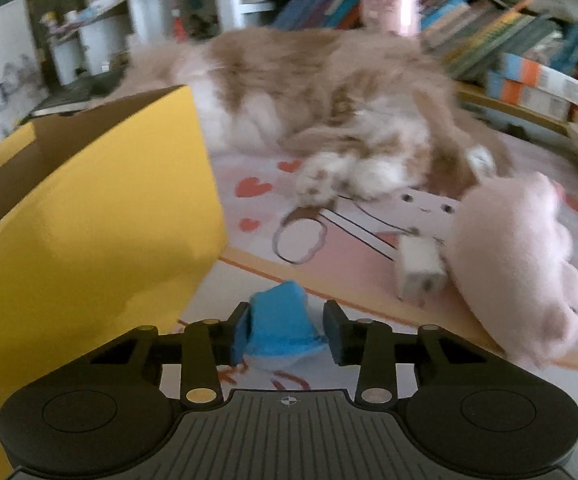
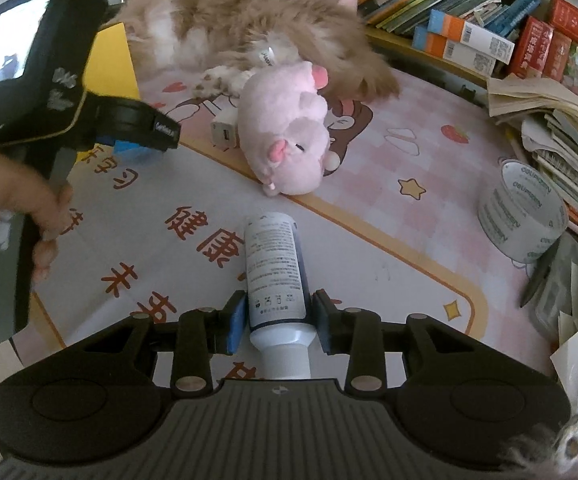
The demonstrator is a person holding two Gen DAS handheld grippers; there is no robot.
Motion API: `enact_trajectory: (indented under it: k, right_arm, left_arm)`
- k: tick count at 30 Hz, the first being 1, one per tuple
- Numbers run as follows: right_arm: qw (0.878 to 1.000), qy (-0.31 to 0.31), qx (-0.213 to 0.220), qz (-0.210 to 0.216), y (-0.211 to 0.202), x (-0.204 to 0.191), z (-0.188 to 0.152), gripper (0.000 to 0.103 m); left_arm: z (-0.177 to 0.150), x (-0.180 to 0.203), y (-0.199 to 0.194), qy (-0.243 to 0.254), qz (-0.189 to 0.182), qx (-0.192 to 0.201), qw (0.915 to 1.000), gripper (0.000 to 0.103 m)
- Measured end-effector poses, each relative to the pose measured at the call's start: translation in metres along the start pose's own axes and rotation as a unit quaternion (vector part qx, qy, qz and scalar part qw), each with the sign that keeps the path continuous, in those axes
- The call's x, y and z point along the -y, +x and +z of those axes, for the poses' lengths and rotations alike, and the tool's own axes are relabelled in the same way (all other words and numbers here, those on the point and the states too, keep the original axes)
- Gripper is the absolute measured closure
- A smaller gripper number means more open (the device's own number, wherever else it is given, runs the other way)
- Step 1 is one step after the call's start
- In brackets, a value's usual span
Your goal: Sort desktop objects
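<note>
My left gripper (image 1: pixel 287 334) holds a small blue object (image 1: pixel 279 326) between its pads, just right of an open yellow box (image 1: pixel 101 216). My right gripper (image 2: pixel 277 320) is shut on a white bottle (image 2: pixel 275 268) with a dark label, which lies along the fingers over the desk mat. A pink plush toy (image 2: pixel 285 140) lies mid-desk and also shows in the left wrist view (image 1: pixel 517 264). A white charger plug (image 1: pixel 419 276) sits beside it, and also shows in the right wrist view (image 2: pixel 223 132). The left gripper body (image 2: pixel 49 92) shows at the left of the right wrist view.
A fluffy tan and white cat (image 2: pixel 249 28) lies across the back of the desk. Books (image 2: pixel 469 20) line the back and right. A roll of tape (image 2: pixel 523 216) and a pen (image 2: pixel 539 276) sit at the right. A pink cup (image 1: pixel 389 6) stands behind the cat.
</note>
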State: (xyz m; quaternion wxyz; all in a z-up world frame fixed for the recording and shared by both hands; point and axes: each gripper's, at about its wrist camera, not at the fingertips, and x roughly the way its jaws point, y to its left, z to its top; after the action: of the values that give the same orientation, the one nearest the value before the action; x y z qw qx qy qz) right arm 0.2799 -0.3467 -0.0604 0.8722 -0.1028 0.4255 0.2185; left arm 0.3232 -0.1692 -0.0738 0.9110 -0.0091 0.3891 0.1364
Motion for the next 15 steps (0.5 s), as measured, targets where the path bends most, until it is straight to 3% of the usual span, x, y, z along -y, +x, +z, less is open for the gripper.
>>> enact_trajectory:
  k: [7,15]
  right_arm:
    - [1.000,-0.001,0.003,0.004,0.003,0.003,0.000,0.070]
    - [1.000,-0.002,0.013,0.010,0.012,0.005,0.008,0.068]
  left_arm:
    - [-0.023,0.005,-0.044,0.074,-0.089,0.009,0.9932,0.072]
    - [-0.037,-0.004,-0.087,0.100,-0.126,0.015,0.9869,0.072]
